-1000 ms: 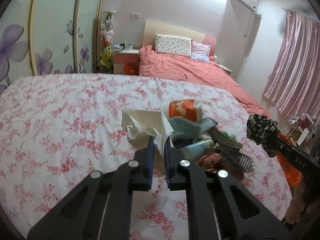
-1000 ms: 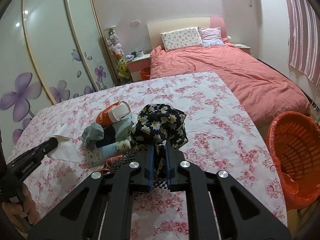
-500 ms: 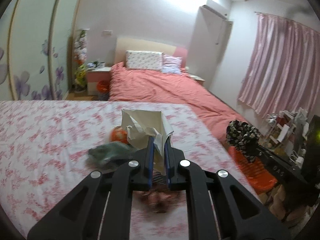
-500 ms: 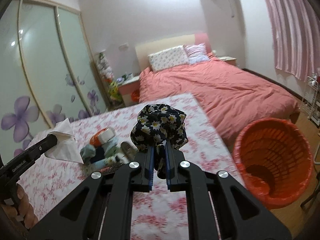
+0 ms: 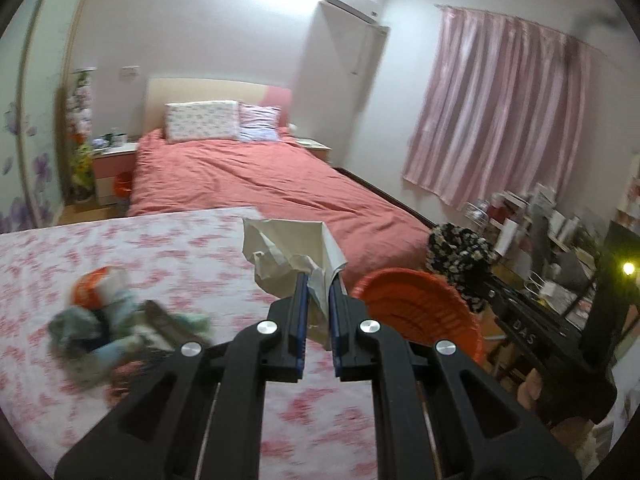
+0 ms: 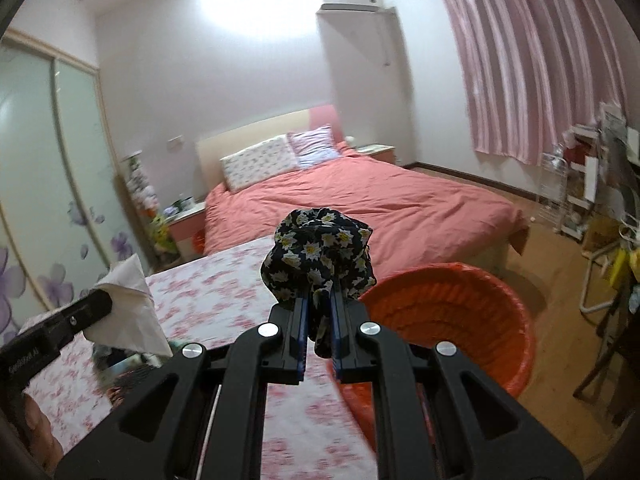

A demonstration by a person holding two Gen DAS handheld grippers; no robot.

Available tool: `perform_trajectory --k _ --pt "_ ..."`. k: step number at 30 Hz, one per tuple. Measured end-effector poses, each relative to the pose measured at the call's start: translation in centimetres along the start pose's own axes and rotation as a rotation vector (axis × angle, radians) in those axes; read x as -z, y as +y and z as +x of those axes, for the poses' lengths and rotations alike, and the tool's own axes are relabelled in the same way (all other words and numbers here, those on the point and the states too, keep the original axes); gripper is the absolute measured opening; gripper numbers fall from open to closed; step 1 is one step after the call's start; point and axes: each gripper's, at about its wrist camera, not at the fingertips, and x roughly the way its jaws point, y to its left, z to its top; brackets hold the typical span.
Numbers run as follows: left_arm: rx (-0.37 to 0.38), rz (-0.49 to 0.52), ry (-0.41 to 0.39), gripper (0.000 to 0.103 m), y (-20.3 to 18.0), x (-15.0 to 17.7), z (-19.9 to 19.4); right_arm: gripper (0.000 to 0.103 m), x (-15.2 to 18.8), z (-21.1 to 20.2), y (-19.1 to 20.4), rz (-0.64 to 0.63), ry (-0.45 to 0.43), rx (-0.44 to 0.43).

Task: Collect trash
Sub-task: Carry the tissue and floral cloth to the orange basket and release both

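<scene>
Bedroom: a floral-sheeted bed (image 5: 168, 240) in front, a pink-covered bed (image 6: 380, 208) behind it, and one orange basket (image 6: 452, 312) on the floor beside the floral bed. My left gripper (image 5: 318, 304) is clamped on one crumpled white tissue (image 5: 288, 256), held up beside the basket's rim. My right gripper (image 6: 318, 304) is clamped on one dark daisy-print cloth (image 6: 320, 248), bunched above its tips, near the basket. Both point slightly downward. One blurred pile of leftovers (image 5: 108, 328) lies on the floral bed, away from the basket.
</scene>
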Motion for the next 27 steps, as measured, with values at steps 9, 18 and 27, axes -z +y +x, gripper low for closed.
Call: perform_trajectory --k 9,18,27 --pt "0.106 0.067 0.077 0.011 -6.6 0.5 6.5 0.01 -0.2 2.2 -4.8 0.091 0.003 0.043" --pt "0.106 0.102 0.179 0.042 -10.3 2.3 14.1 0.03 0.6 5.1 -9.2 0.196 0.075 0.079" --pt "-0.011 0.078 0.219 0.064 -6.6 3.6 14.6 0.05 2.1 4.9 -10.0 0.2 0.12 0.127"
